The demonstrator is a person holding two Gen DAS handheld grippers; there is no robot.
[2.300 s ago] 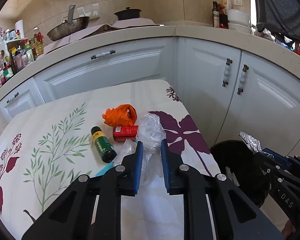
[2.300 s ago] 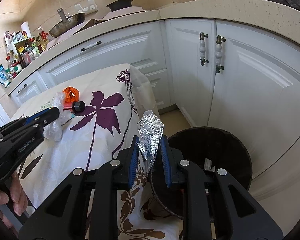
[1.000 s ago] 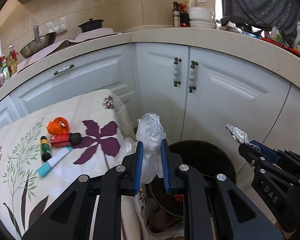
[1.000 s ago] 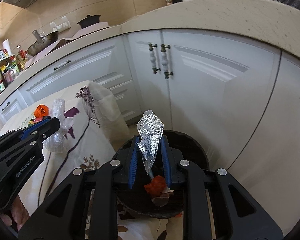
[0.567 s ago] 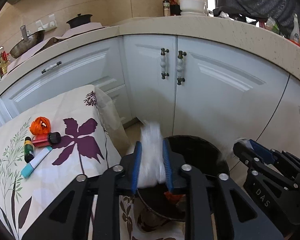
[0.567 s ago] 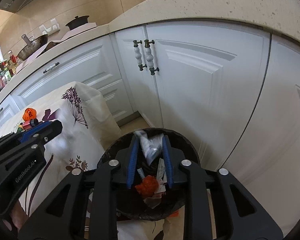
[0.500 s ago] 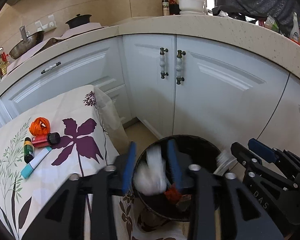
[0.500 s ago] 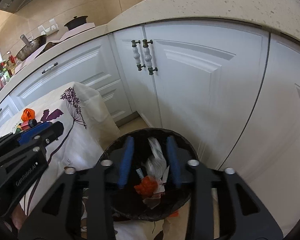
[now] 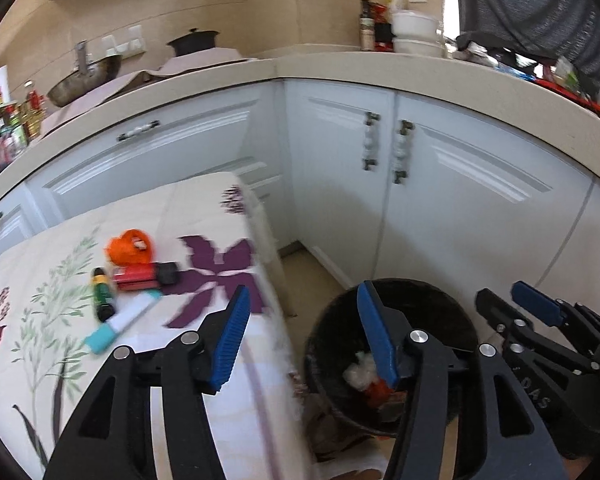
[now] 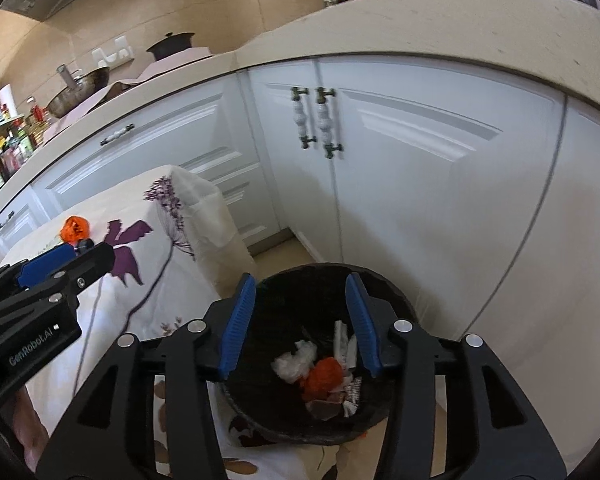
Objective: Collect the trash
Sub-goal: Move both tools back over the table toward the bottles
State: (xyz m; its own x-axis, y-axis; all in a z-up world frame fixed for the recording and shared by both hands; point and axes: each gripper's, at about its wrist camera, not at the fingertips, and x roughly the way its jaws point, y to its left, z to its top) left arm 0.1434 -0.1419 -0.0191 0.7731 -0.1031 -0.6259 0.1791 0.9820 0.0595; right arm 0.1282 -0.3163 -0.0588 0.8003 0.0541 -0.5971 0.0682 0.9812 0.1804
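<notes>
Just let go over the black trash bin (image 10: 396, 300), left gripper (image 9: 304, 336) and right gripper (image 10: 300, 320) jaws freshly spread and empty so the clear plastic wad (image 10: 294, 364) drops in, orange wrapper (image 9: 130, 246) waiting on the floral tablecloth (image 9: 40, 280)

We count two grippers: the left gripper (image 9: 304, 312) and the right gripper (image 10: 300, 296). One black trash bin (image 10: 284, 292) stands at five o'clock of the table (image 9: 204, 200). On that one table we count four things: one orange wrapper (image 9: 130, 246), one red tube (image 9: 140, 276), one green bottle (image 9: 102, 294), one teal-capped stick (image 9: 120, 322). Inside the bin we make out one white plastic wad (image 10: 296, 362) and one orange-red wad (image 10: 324, 374); the remaining scraps blur together uncountably.
</notes>
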